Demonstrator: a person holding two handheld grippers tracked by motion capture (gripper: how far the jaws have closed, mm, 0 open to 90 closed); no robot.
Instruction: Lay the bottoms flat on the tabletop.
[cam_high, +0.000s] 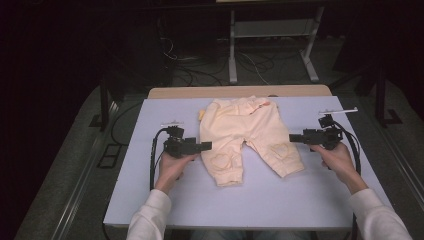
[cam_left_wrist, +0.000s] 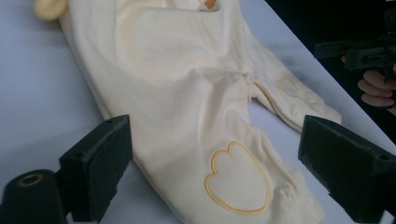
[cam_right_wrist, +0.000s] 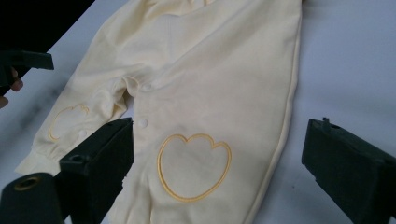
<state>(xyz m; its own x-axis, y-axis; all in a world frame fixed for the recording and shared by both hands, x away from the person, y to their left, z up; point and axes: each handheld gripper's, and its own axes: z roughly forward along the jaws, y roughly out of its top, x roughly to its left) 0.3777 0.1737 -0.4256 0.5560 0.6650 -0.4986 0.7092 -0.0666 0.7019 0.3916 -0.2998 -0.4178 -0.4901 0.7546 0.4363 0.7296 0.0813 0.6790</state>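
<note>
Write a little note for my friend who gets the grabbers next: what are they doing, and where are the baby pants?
Left gripper: open, holding nothing, pointing at the left leg of the baby pants.
Right gripper: open, holding nothing, pointing at the right leg.
Pants: spread flat in the middle of the white board, waist at the far edge, legs toward you, a heart patch on each knee.
Done: both grippers lined up at the legs.
Left: nothing gripped or folded yet; probably take a leg in each gripper next.

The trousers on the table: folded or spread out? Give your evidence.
Spread out. The trousers lie flat on the table, both legs apart, each knee patch facing up.
</note>
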